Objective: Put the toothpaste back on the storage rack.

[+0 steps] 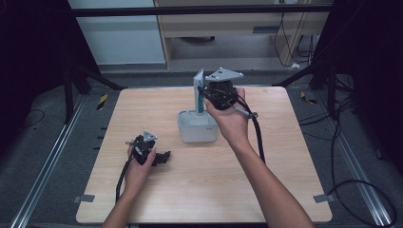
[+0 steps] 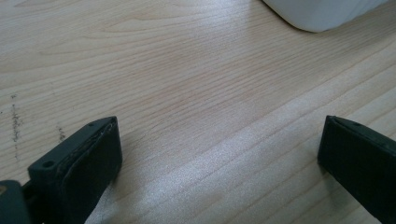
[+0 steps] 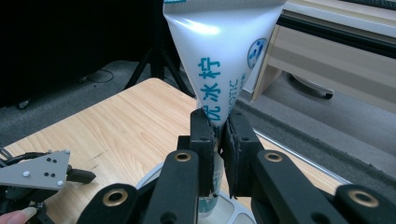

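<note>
Two jaws of right tool [image 3: 218, 140] pinch upright tube [image 3: 219, 60] above container [image 1: 197, 127].

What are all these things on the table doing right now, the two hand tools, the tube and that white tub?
Left tool: open, jaws wide apart, held low over the table, gripping nothing.
Right tool: shut on the tube, pinching its lower part.
Tube: upright, crimped flat end up, lower end in the white tub.
White tub: standing upright on the table near its middle.
</note>
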The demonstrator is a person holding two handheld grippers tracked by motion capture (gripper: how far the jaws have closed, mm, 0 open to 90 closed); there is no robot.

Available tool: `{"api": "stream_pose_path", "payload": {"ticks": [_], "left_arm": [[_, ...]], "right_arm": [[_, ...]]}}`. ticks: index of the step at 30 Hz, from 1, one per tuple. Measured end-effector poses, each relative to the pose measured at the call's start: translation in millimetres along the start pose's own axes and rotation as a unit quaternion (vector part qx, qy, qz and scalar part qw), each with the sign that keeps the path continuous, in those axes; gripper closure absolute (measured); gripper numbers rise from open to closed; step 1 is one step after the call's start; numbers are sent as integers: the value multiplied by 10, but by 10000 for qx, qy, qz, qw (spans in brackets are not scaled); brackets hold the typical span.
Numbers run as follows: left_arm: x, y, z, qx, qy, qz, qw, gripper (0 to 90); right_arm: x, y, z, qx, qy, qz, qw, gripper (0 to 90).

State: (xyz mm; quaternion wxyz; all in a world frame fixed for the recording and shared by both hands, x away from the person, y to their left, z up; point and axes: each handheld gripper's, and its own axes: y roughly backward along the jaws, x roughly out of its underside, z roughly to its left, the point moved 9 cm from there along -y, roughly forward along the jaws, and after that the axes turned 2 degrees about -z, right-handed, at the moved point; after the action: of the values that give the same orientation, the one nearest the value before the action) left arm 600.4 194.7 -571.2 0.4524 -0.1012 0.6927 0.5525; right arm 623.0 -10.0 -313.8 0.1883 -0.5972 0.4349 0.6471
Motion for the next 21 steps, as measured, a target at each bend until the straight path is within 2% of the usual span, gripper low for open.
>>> {"api": "stream_pose_path", "payload": {"ticks": [13, 21], "left_arm": [[0, 0, 0, 1, -3, 0, 10000, 0], [2, 2, -1, 10, -10, 13, 10000, 0]], "right_arm": [[170, -174, 37, -62, -46, 204, 9998, 829], [366, -325, 72, -107, -118, 415, 9990, 829]]}}
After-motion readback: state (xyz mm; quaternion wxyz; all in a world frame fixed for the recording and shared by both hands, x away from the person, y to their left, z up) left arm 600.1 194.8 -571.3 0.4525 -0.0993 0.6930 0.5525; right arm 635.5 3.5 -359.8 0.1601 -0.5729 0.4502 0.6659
